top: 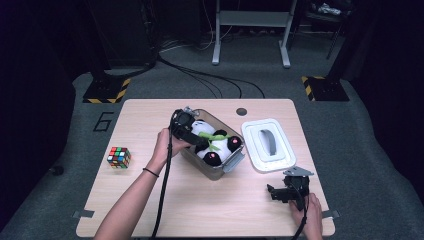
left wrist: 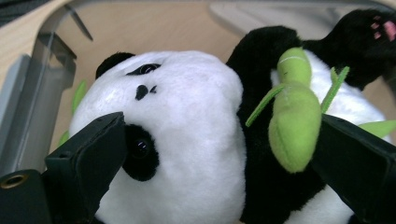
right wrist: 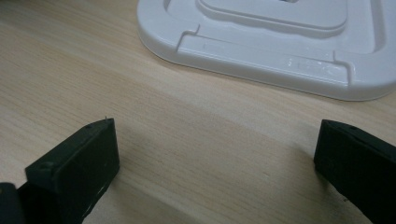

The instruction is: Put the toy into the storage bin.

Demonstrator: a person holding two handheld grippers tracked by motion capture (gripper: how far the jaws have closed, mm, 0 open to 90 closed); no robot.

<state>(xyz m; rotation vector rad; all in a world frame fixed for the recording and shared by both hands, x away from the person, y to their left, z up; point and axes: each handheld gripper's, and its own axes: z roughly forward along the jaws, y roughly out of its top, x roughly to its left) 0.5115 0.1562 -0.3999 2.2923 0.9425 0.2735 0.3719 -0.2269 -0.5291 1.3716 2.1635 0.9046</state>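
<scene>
Left hand-held gripper (top: 202, 141) is down inside the clear plastic bin with grey side latches (top: 236, 163), jaws spread around the black-and-white plush panda (top: 214, 142) lying in it. In the left gripper view one jaw sits against the panda's (left wrist: 187, 140) head by the eye patch, the other against the body just behind the green plush bamboo stalk (left wrist: 294, 121). Contact on both sides, but can't tell how hard it's squeezing.

Panda nearly fills the bin; bin wall (left wrist: 28, 116) is close on the head side, so little room there. Bin sits mid-table, angled to the table edges.

White rectangular plastic lid with grey handle (top: 268, 145) lies flat on the light wooden table (top: 200, 210), just beside the bin on its right, near the table's right edge.

Right hand-held gripper (top: 276, 192) is low over the table near the front right corner, near the lid's front edge, jaws wide apart with nothing between them. Right gripper view: bare tabletop (right wrist: 187, 140) between the jaws, lid rim (right wrist: 261, 60) ahead.

Multicoloured puzzle cube (top: 119, 157) sits alone at the left side, well apart from the bin. Front half of the table is open apart from the forearms. Dark round grommet (top: 241, 111) in the far edge, behind the lid.
</scene>
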